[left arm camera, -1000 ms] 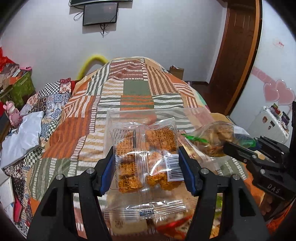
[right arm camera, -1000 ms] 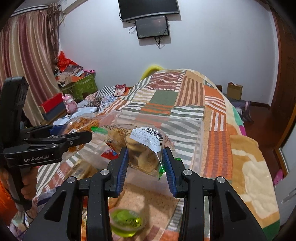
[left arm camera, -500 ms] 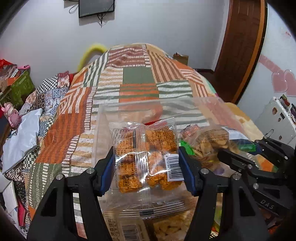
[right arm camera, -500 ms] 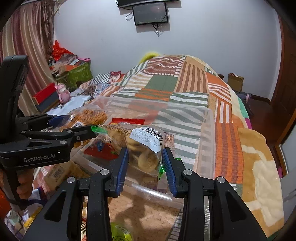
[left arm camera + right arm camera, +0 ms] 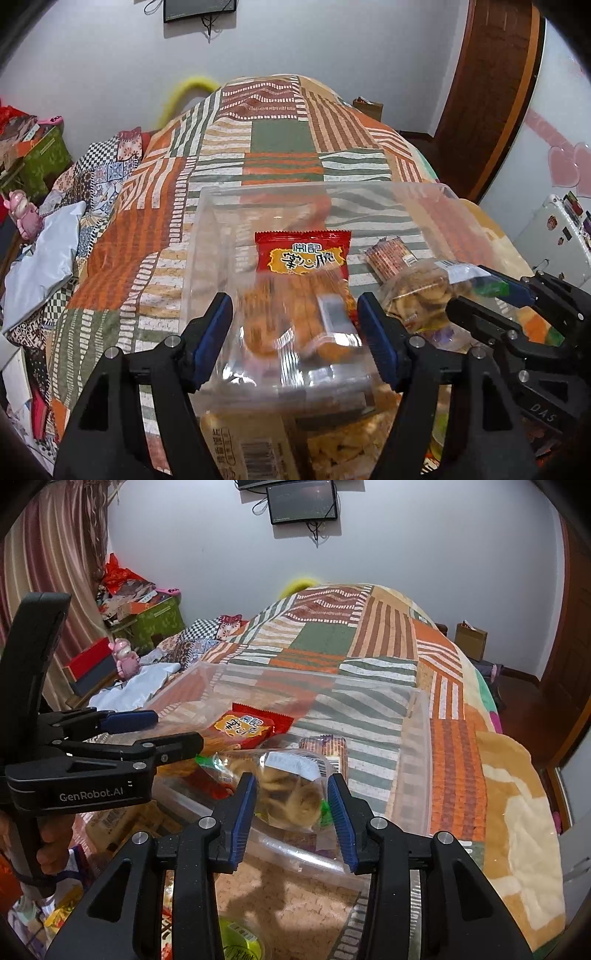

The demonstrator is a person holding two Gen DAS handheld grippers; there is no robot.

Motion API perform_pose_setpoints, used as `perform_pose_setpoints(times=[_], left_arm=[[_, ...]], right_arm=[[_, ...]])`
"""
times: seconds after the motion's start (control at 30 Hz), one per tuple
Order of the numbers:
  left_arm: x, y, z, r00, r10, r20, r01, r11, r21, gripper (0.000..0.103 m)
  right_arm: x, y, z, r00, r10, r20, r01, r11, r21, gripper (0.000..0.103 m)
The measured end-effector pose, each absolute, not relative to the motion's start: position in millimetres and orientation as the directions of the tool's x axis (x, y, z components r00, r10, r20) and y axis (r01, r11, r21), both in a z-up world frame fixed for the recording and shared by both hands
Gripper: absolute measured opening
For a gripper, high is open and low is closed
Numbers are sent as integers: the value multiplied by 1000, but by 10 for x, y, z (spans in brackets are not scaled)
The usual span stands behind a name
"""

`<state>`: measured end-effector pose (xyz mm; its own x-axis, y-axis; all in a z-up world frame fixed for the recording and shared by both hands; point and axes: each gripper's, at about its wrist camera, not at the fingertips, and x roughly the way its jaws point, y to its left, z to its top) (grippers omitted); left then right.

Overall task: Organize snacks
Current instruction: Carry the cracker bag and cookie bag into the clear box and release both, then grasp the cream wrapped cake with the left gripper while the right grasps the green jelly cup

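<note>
The left claw [image 5: 295, 332] hangs released, its blue-padded jaws spread wide and apart from the clear packet of orange crackers [image 5: 299, 314] that shows blurred between them, over the near left part of a clear rectangular plastic bin [image 5: 207, 236]. Whether that packet touches the bin floor cannot be told. Just behind it inside the bin lies a red foil snack packet with yellow lettering [image 5: 303, 254], and further right a small brown wrapped bar [image 5: 391, 254].

The right claw [image 5: 291, 812] also stands released, jaws parted on either side of a clear bag of round tan biscuits with a white barcode label [image 5: 291, 786]; the bag sits low over the bin's near wall [image 5: 295, 853], and contact with the pads is unclear.

The bin rests on a bed covered by a patchwork quilt of orange, green and cream stripes [image 5: 454, 716], toward the bed's near end. More snack packets [image 5: 251, 446] lie in front of the bin
</note>
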<state>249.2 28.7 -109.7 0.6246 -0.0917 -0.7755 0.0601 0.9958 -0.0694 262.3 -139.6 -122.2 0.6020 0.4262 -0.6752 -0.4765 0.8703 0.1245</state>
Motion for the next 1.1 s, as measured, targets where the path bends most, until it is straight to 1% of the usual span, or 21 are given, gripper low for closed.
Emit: perform_pose_setpoints(times=[0.33, 0.5, 0.57, 0.8, 1.1], left_arm=[[2128, 311, -860, 657, -97, -747, 76, 995, -62, 72], [1936, 378, -773, 667, -79, -741, 65, 997, -47, 74], [1866, 416, -764, 668, -74, -741, 57, 997, -47, 76], [1697, 553, -845, 648, -56, -759, 29, 998, -50, 76], [1616, 678, -1107, 587, -58, -807, 2, 998, -70, 76]], right_arm=[[2392, -1476, -1025, 617, 447, -647, -488, 863, 131, 39], [2239, -1547, -920, 633, 457, -625, -490, 861, 134, 46], [2164, -1570, -892, 637, 459, -619, -492, 861, 132, 47], [1957, -1611, -921, 630, 465, -622, -501, 855, 131, 49], [1826, -1646, -1188, 574, 466, -673, -501, 850, 162, 50]])
